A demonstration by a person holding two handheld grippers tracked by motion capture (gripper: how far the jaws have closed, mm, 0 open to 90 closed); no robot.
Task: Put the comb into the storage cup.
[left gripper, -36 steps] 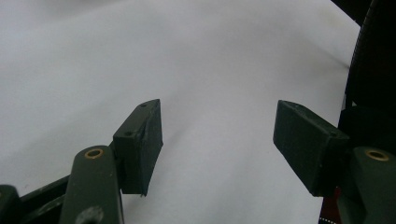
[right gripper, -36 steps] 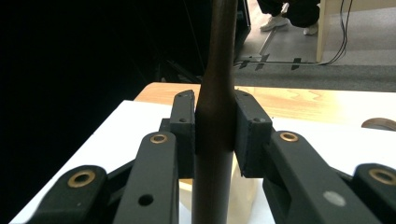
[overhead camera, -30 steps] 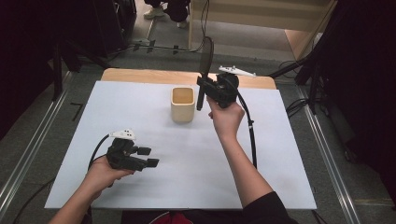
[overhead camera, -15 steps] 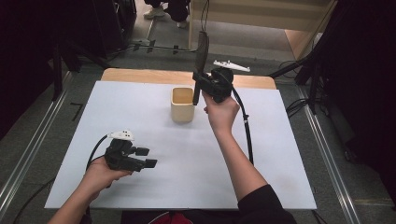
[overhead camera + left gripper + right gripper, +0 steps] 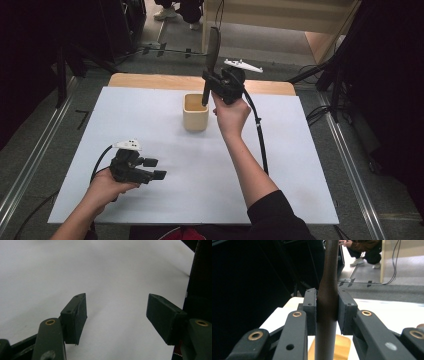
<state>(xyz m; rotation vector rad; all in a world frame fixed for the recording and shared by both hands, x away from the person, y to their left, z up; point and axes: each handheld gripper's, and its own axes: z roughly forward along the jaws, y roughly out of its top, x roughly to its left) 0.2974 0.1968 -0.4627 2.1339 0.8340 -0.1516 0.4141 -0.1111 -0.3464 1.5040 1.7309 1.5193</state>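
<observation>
My right gripper is raised over the far middle of the white table and is shut on a long dark utensil, held nearly upright. In the right gripper view both pads clamp the utensil's brown shaft; my right gripper points toward the room behind. The utensil's lower end hangs at the right rim of a pale wooden cup, also visible as the cup; whether it is inside I cannot tell. My left gripper rests low at the near left, open, with nothing between the jaws of the left gripper.
A wooden board edge runs along the table's far side. A cable trails from the right gripper along the forearm. Metal rails flank the table. A person crouches on the floor far behind.
My right hand has carried the utensil a little left and slightly up, bringing its lower end closer to the cup's rim. The left hand has stayed put.
</observation>
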